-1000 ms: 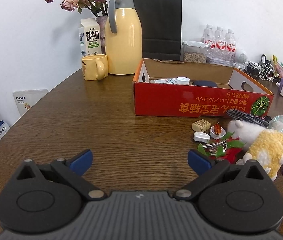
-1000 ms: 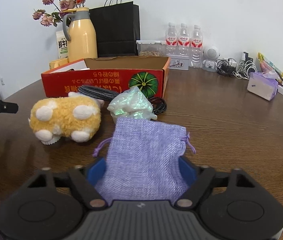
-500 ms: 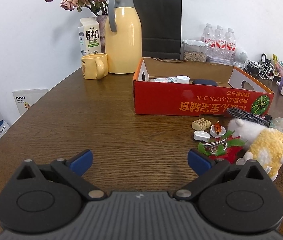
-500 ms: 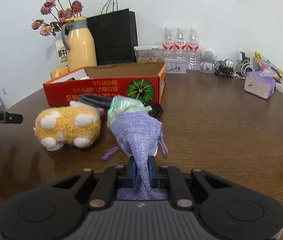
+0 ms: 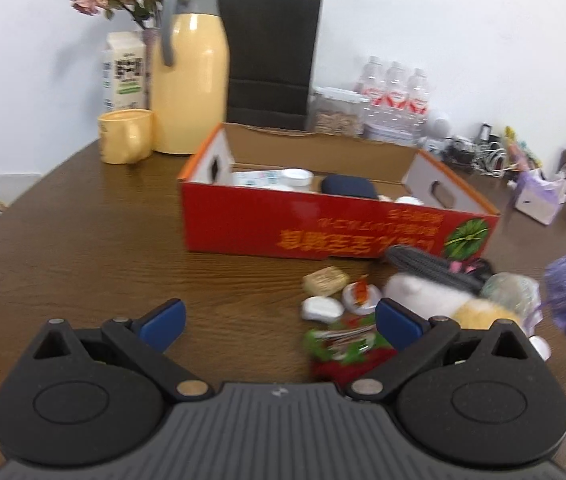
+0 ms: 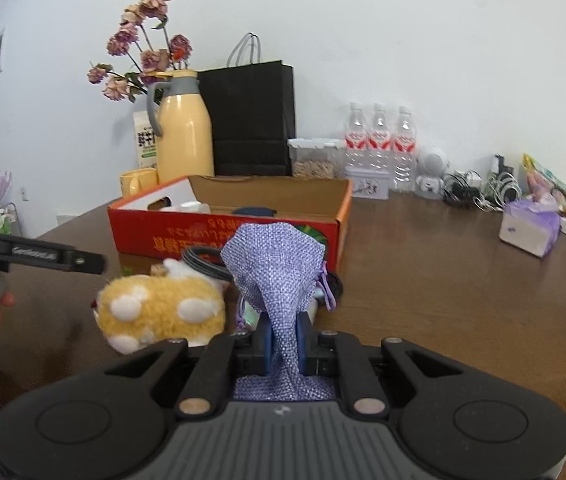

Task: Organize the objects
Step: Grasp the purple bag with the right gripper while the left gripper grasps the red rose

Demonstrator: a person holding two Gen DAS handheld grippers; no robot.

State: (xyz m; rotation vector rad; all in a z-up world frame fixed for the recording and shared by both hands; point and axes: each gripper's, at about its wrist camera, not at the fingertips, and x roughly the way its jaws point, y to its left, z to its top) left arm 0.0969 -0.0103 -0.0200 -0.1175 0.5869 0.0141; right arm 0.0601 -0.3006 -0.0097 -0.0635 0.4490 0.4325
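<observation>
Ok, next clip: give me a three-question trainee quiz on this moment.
1. True or false: the right hand-held gripper is shut on the purple pouch.
2. Which is outside the red box? A) navy case B) plush toy C) white lid
3. Fill in: the left hand-held gripper is ___.

Key: 1 true; 2 B; 3 open

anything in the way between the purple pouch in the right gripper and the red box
Nothing tall enough to block it shows. The purple pouch hangs clamped in the right gripper, lifted off the table. Below the path lie the plush toy and a dark cable against the red box, whose top is open.
</observation>
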